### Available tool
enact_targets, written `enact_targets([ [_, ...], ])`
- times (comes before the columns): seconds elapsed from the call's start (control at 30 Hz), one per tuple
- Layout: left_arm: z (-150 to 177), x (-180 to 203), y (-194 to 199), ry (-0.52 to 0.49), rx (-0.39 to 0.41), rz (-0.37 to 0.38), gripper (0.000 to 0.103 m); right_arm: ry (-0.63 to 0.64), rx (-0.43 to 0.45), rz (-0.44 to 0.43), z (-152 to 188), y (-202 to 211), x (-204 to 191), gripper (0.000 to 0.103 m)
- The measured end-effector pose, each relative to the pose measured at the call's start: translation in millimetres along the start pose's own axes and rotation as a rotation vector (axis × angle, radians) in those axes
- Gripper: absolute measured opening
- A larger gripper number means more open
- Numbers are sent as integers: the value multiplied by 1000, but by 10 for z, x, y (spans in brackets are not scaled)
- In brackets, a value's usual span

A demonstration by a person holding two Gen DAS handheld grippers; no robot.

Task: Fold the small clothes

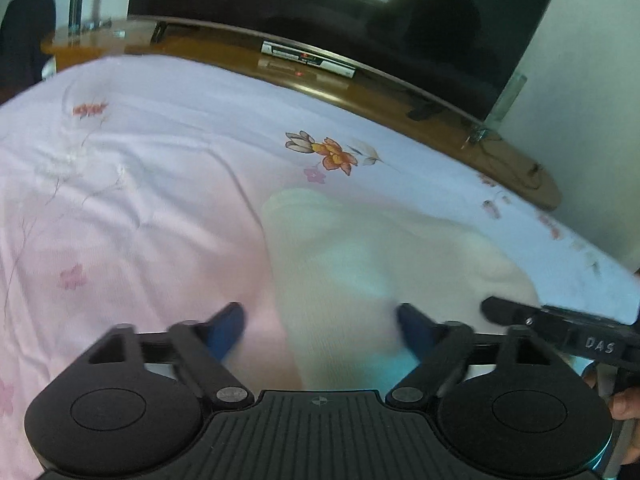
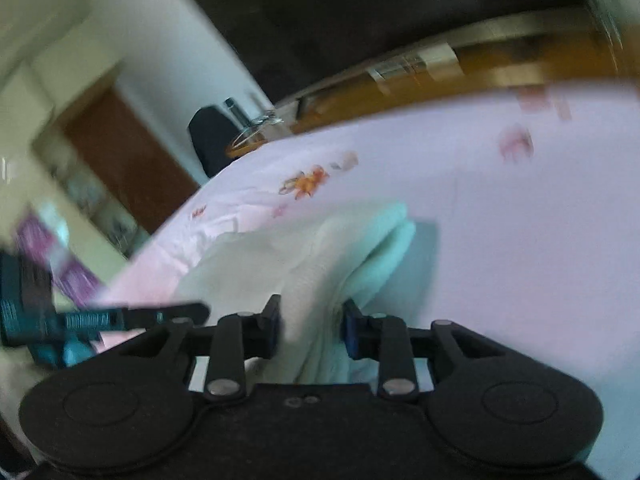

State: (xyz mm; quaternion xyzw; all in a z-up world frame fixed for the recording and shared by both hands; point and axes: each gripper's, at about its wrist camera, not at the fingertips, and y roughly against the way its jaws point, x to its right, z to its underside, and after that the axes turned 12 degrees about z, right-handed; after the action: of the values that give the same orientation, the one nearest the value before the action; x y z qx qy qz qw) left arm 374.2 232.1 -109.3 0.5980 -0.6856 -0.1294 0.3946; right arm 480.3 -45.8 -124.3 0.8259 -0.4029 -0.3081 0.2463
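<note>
Covering the bed, floral pink sheet (image 1: pixel 140 200), television (image 1: pixel 320 8) behind

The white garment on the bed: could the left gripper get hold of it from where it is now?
Probably yes: the left gripper is open with the white garment directly between and ahead of its fingers, nothing in between; the right gripper grips another part.

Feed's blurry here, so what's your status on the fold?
Left claw open over white garment. Right claw shut on white garment, bunched fold between fingers. Garment on floral bedsheet. Nothing in the way.
</note>
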Motion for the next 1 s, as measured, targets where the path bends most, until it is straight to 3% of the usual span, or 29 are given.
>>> enact_targets([
  [0.03, -1, 28, -10, -23, 6, -25, 96, 12, 17, 19, 29, -18, 17, 32],
  [0.17, 99, 154, 324, -37, 38, -81, 96, -7, 2, 75, -12, 138, -26, 41],
  [0.27, 395, 238, 590, -46, 51, -54, 96, 69, 92, 107, 82, 577, -187, 42],
  [0.33, 606, 251, 612, -50, 23, -68, 96, 88, 48, 79, 191, 728, -272, 43],
  [0.4, 794, 230, 622, -41, 20, -71, 96, 176, -43, 175, 383, 670, -421, 60],
  [0.47, 885, 303, 702, -84, 23, -99, 96, 259, -73, 279, 580, 603, -446, 63],
  [0.53, 951, 347, 853, -70, 34, -111, 96, 166, -67, 278, 620, 707, -305, 62],
  [0.63, 1122, 425, 1040, -69, 35, -87, 96, 83, -44, 283, 631, 1068, -319, 42],
  [0.7, 1271, 484, 1016, -105, -5, -103, 96, 85, -38, 244, 754, 1242, -412, 45],
  [0.77, 1378, 553, 1047, -133, 5, -144, 100, 139, -117, 271, 970, 1111, -507, 45],
  [0.93, 1492, 824, 1503, -100, 28, -180, 103, 28, -69, 352, 1132, 1493, -567, 52],
  [1.0, 1602, 961, 1797, -77, 78, -177, 103, 29, 0, 335, 1235, 1815, -694, 63],
])
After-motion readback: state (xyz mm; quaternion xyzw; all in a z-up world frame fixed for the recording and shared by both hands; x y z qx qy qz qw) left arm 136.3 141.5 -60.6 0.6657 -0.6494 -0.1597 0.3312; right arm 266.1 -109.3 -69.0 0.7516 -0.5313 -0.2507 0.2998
